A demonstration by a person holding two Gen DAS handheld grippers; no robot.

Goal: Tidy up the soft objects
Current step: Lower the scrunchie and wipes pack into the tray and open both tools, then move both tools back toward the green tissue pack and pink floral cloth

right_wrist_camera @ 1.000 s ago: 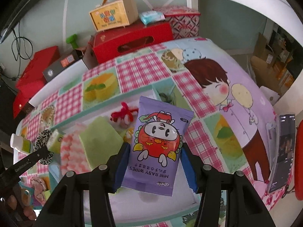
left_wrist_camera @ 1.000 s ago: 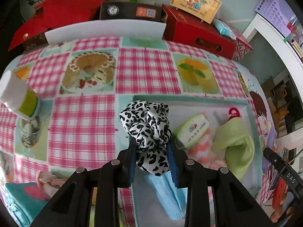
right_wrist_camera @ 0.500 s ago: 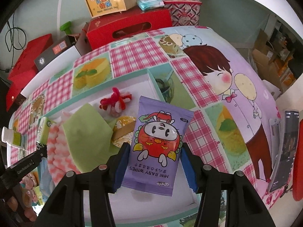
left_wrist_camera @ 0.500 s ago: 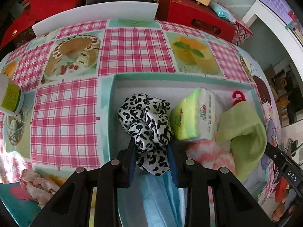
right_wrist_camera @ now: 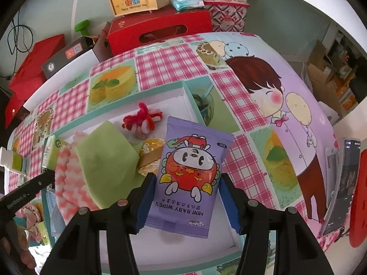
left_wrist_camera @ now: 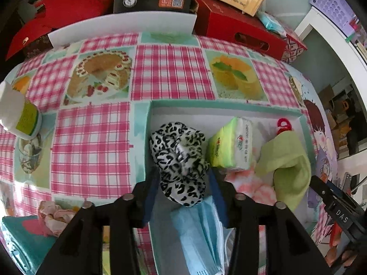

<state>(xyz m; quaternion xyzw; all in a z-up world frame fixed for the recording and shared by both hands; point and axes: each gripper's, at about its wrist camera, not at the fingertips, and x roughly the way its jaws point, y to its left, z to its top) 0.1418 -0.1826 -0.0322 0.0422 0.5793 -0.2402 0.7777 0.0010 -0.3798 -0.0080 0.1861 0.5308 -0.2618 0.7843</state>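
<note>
White tray [left_wrist_camera: 229, 112] on the checked tablecloth [left_wrist_camera: 91, 142] collects the soft items: green cloth [left_wrist_camera: 289, 160], tissue pack [left_wrist_camera: 231, 146], blue mask [left_wrist_camera: 201, 229]. Baby wipes pack [right_wrist_camera: 190, 178] hangs low over the tray's right end between the right gripper [right_wrist_camera: 187, 197] pads, jaws opening, presumably to drop it there. Left gripper [left_wrist_camera: 183, 197] jaws, clamped a second ago, are opening; leopard scrunchie [left_wrist_camera: 181, 160] lies loose in the tray's left end.

Left gripper [left_wrist_camera: 183, 190] angled steeply down, jaws opening, blue pads seemingly just clear of cloth between them. Right gripper [right_wrist_camera: 187, 197] same steep downward tilt, jaws opening, pads flanking packet; contact hard to judge.
</note>
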